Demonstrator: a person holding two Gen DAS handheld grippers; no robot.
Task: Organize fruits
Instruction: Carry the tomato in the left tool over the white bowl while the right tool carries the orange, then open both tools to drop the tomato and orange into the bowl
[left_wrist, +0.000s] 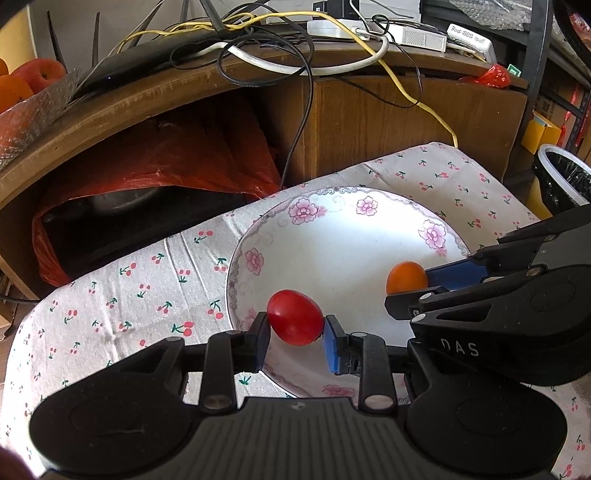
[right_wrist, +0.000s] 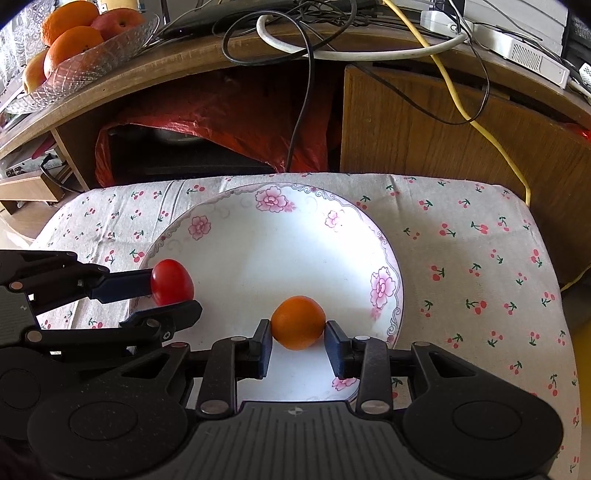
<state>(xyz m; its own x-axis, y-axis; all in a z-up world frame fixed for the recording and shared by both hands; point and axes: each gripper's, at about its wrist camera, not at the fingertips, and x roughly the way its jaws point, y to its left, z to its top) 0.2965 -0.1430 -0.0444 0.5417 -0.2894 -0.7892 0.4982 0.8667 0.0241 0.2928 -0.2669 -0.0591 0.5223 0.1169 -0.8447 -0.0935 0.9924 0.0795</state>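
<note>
A red cherry tomato (left_wrist: 294, 316) sits pinched between the fingers of my left gripper (left_wrist: 296, 326), above the near-left rim of a white flowered plate (left_wrist: 343, 236). The right wrist view shows the same tomato (right_wrist: 172, 282) and left gripper (right_wrist: 173, 291) at the plate's left rim. My right gripper (right_wrist: 298, 334) is shut on a small orange fruit (right_wrist: 298, 322) over the plate (right_wrist: 258, 258), near its front edge. From the left wrist view that orange fruit (left_wrist: 407, 277) and the right gripper (left_wrist: 410, 286) hang over the plate's right side.
The plate rests on a cherry-print cloth (right_wrist: 461, 240). Behind stands a wooden desk (right_wrist: 424, 122) with tangled cables (right_wrist: 306, 37), a red plastic bag (right_wrist: 229, 122) underneath, and a glass bowl of oranges and apples (right_wrist: 74, 44) at top left. A lined bin (left_wrist: 565, 181) stands far right.
</note>
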